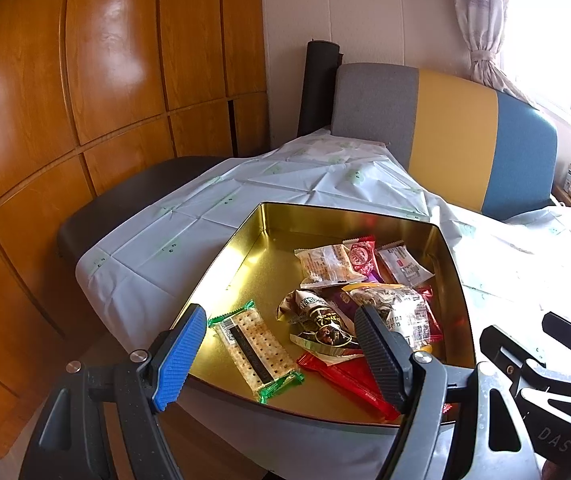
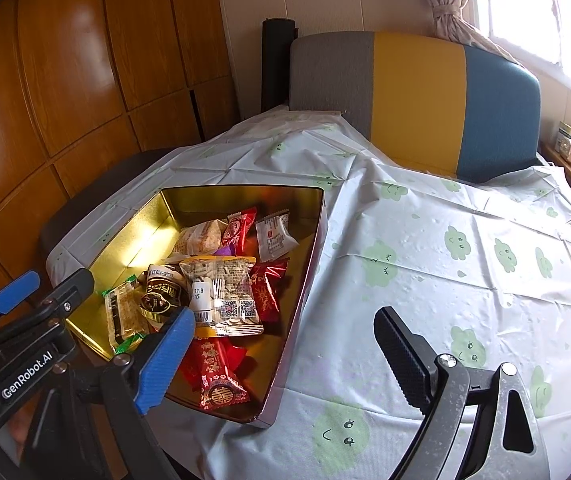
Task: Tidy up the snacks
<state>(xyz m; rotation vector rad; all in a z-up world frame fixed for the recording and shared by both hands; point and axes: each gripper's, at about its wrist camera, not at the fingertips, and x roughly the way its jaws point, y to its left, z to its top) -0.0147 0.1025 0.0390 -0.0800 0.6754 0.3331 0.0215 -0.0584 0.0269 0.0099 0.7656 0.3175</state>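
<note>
A gold tin box sits on the table's near left part and holds several snack packets. In it lie a green-edged cracker pack, a brown-gold packet, a clear seed packet, red packets and a pastry pack. My left gripper is open and empty, hovering over the tin's near edge above the cracker pack. My right gripper is open and empty at the tin's right wall.
The table wears a white cloth with green cloud faces. A grey, yellow and blue chair back stands behind it. A dark seat is at the left, wooden wardrobe doors beyond. A curtain hangs by the window.
</note>
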